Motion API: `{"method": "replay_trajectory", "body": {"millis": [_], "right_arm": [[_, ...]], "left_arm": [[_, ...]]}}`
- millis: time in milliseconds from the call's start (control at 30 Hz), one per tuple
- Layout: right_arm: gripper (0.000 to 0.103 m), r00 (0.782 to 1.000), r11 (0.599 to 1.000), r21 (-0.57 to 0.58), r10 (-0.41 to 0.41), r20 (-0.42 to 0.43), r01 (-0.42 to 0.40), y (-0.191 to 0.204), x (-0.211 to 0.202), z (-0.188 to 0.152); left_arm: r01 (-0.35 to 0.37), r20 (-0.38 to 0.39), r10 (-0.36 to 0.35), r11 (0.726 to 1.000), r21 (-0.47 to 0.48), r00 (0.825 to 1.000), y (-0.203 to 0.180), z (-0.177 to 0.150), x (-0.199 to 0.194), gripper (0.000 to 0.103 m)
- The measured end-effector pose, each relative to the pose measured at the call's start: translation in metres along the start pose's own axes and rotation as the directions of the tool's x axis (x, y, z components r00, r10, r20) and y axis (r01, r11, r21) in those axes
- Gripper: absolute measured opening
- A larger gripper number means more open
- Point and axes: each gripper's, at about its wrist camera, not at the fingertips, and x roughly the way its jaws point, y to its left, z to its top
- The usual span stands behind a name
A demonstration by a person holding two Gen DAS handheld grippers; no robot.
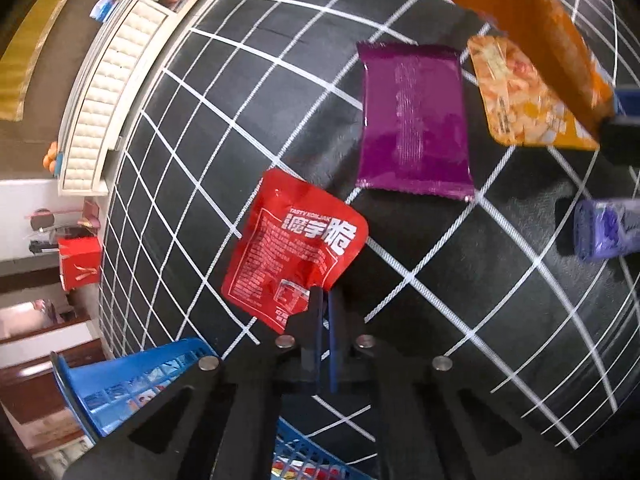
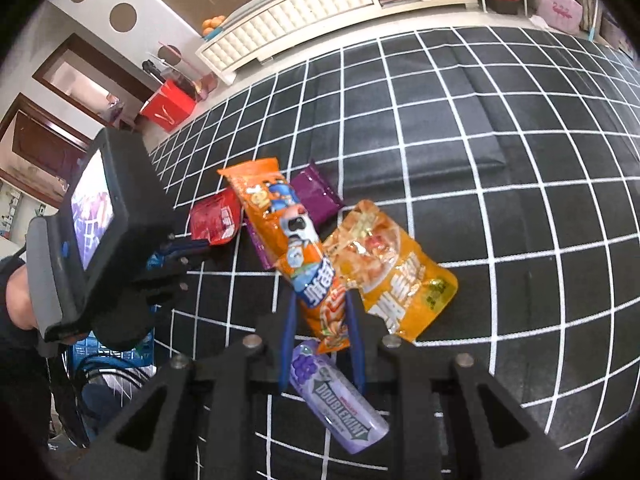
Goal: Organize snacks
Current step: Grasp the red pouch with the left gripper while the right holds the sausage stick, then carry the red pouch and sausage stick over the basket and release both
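Note:
My left gripper (image 1: 326, 296) is shut on the near corner of a red snack packet (image 1: 296, 244), which sits low over the black checked cloth (image 1: 240, 80). My right gripper (image 2: 322, 304) is shut on the end of a long orange packet with a cartoon print (image 2: 276, 208); in the left wrist view that packet (image 1: 532, 28) hangs tilted above the others. Under it lie a purple packet (image 1: 412, 120) and a yellow-orange bag (image 2: 394, 276). A purple Doublemint tube (image 2: 340, 400) lies just below the right fingers.
A blue plastic basket (image 1: 120, 380) with some packets in it stands by the left gripper at the cloth's edge. A white cabinet (image 2: 288, 24) and a red paper bag (image 2: 168, 104) stand beyond the cloth. The far and right parts of the cloth (image 2: 500, 140) are bare.

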Motion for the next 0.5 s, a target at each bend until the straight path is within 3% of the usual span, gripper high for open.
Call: {"method": "replay_trajectory", "body": {"millis": [167,500], "right_arm": [[0.028,1.000,1.000,0.006,-0.006,0.002,0.006,-0.001,-0.002,-0.003],[0.028,1.000,1.000,-0.002,-0.013,0.010,0.013,0.018,-0.015,-0.016]], "left_arm": [[0.045,0.051,-0.041,0.996,-0.083,0.998,0.014,0.001,-0.015,0.000],[0.101,0.161,-0.078,0.985,-0.139,0.984,0.013,-0.022,-0.060,0.000]]}}
